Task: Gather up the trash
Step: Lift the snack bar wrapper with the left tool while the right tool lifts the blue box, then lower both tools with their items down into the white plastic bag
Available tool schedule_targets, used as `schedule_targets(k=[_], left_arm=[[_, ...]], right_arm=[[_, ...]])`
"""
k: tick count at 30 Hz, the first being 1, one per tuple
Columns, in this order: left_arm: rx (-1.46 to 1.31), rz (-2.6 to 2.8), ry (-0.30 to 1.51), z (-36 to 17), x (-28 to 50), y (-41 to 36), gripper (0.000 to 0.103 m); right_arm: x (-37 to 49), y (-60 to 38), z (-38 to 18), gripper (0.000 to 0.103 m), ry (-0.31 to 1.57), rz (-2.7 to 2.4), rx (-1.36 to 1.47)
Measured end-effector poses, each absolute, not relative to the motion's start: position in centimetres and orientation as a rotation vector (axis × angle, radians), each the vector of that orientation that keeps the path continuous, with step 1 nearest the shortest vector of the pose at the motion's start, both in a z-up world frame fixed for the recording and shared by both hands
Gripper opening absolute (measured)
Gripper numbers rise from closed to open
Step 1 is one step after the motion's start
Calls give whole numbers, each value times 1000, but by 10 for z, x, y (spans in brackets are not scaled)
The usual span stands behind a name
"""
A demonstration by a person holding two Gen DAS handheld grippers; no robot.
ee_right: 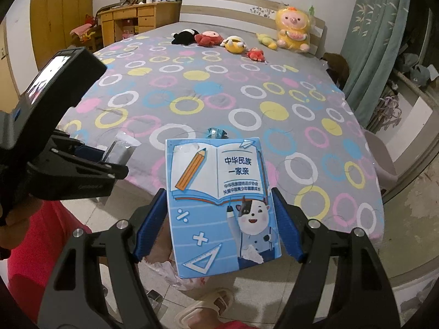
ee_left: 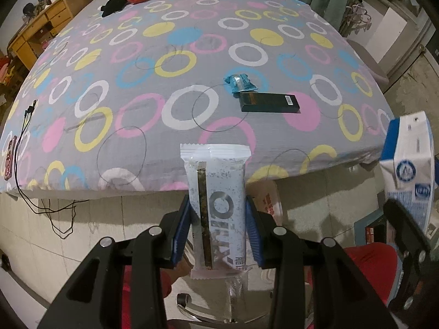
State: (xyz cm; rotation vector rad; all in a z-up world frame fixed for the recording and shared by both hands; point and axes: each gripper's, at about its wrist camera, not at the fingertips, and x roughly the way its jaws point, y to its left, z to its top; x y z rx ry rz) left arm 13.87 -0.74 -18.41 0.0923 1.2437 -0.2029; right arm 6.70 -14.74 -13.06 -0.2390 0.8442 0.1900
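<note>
Your left hand-held gripper (ee_left: 218, 227) pinches a light, crinkly snack wrapper (ee_left: 216, 205) and your right hand-held gripper (ee_right: 219, 224) squeezes a soft blue milk carton (ee_right: 222, 205), both by their sides, just off the bed (ee_left: 192, 54).

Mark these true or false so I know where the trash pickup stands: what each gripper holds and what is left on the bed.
1. The left gripper clamps a white speckled snack wrapper. True.
2. The right gripper is empty. False: it holds a blue-and-white cartoon-printed carton.
3. A long black rectangular box lies on the grey ring-patterned bedsheet. True.
4. The crumpled blue foil wrapper lies on the floor. False: it is on the bed, right beside the black box.
5. The row of plush toys sits near the headboard. True.
</note>
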Motion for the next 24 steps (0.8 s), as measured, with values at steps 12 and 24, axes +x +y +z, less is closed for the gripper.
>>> schedule_targets(k=[12,24], left_arm=[[88,-227,1255,-194,113,-20,38],[37,-233,1348,-240,107,-29,38]], right_arm=[[39,-142,-150,72,875,183,-224],[33,-142,-197,72,935,196,-187]])
